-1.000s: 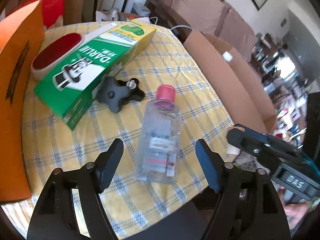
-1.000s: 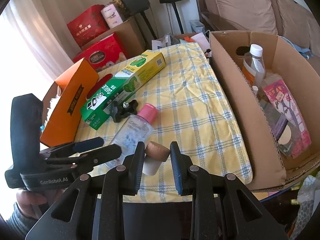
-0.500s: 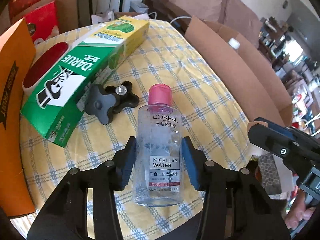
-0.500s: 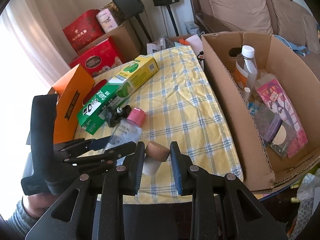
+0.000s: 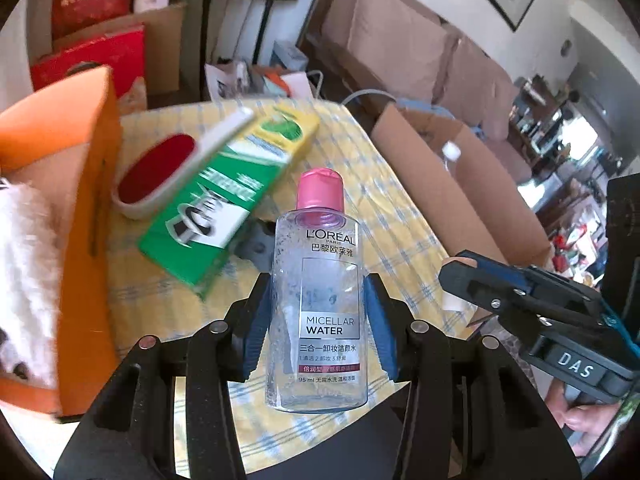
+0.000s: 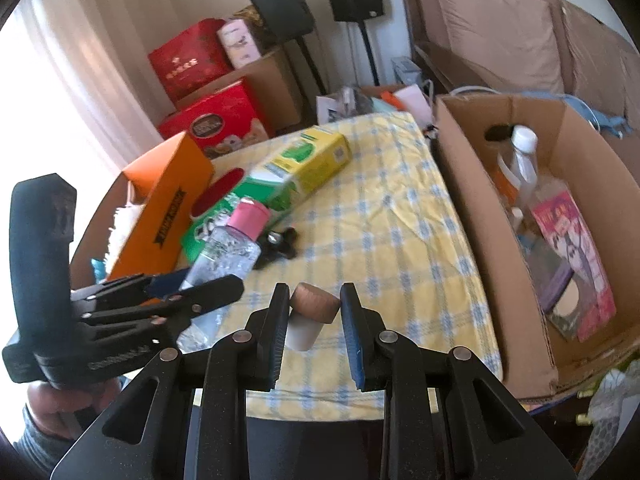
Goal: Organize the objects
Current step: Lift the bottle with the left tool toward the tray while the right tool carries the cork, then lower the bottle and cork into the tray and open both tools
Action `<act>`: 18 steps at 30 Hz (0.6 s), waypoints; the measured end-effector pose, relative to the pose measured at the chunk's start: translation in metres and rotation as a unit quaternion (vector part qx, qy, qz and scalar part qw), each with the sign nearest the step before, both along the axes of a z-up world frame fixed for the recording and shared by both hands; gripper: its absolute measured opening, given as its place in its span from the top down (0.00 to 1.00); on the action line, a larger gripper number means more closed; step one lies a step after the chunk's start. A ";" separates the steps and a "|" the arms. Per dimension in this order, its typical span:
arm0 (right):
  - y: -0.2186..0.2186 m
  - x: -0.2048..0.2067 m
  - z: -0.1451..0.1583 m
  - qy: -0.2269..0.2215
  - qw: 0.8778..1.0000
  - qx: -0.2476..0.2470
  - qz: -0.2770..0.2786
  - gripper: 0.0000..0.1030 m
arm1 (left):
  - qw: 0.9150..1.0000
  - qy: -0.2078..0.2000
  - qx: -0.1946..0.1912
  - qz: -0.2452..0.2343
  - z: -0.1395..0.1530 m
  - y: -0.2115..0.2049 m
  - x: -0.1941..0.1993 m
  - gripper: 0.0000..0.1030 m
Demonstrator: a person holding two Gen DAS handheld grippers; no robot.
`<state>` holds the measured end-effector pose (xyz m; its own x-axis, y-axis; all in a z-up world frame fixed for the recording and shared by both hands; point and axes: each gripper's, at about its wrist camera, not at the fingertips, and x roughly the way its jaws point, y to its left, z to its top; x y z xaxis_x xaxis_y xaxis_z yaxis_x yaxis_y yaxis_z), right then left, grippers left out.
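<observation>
My left gripper [image 5: 318,312] is shut on a clear micellar water bottle [image 5: 318,300] with a pink cap and holds it upright above the yellow checked table [image 5: 384,200]. The bottle also shows in the right wrist view [image 6: 224,256], held by the left gripper [image 6: 192,288]. My right gripper [image 6: 314,320] is shut on a small white jar with a wooden cap [image 6: 310,316], near the table's front edge. The right gripper shows at the right of the left wrist view [image 5: 472,276].
A green and yellow toothpaste box [image 6: 296,168], a red oval brush [image 5: 156,168], a black knob [image 6: 276,244] and an orange box [image 6: 160,208] lie on the table. An open cardboard box [image 6: 480,216] with bottles and a pink packet stands right of the table.
My left gripper closed on the micellar water bottle and lifted it off the table, tilting it upright. My right gripper keeps hold of the small jar and barely moved.
</observation>
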<state>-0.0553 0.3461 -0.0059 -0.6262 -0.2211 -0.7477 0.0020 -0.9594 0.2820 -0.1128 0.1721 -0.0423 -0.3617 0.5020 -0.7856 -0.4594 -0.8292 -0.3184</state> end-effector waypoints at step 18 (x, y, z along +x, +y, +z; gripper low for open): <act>-0.077 -0.028 0.042 0.038 0.996 0.002 0.075 0.76 | 0.996 0.036 0.017 0.083 0.050 -0.100 -0.017 0.58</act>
